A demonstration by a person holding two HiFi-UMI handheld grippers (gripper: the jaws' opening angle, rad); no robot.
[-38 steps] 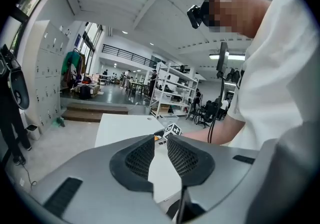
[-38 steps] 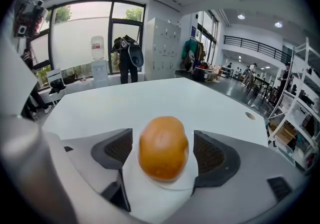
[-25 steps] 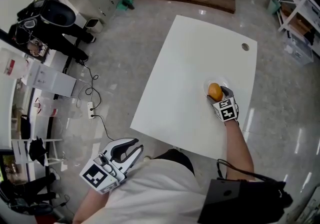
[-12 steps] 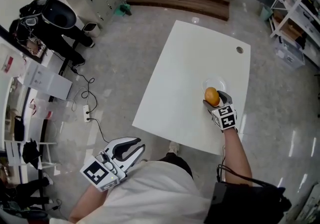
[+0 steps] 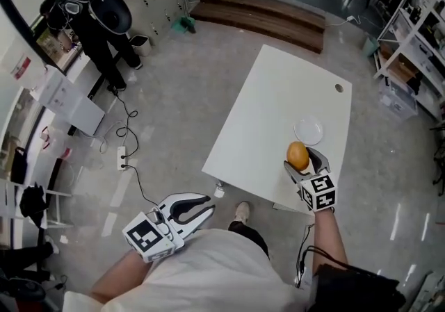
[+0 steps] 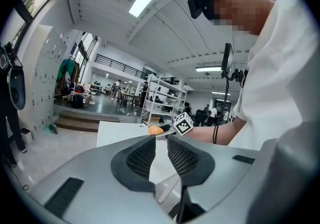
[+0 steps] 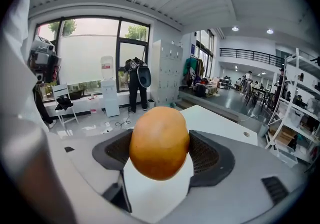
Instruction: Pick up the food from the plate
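Note:
A round orange piece of food [image 5: 297, 155] [image 7: 159, 140] is gripped between the pads of my right gripper [image 5: 300, 165] [image 7: 160, 149], which is shut on it. It hangs above the near right part of the white table [image 5: 264, 116]. The small white plate [image 5: 308, 130] lies bare just beyond it. My left gripper [image 5: 207, 206] [image 6: 161, 140] hangs off the table by my body, with a narrow gap between its pads and nothing in it. In the left gripper view the food [image 6: 155, 130] shows far off beside the right gripper's marker cube [image 6: 183, 124].
A cable hole [image 5: 338, 87] sits at the table's far right corner. Wooden steps [image 5: 261, 15] lie beyond the table and shelving [image 5: 410, 46] stands at the right. A power strip with cables [image 5: 125, 159] lies on the floor at left, near a person in dark clothes [image 5: 97, 22].
My right gripper has lifted the food off the plate and drawn it back toward the table's near edge. The plate is left bare. The left gripper stays by my body.

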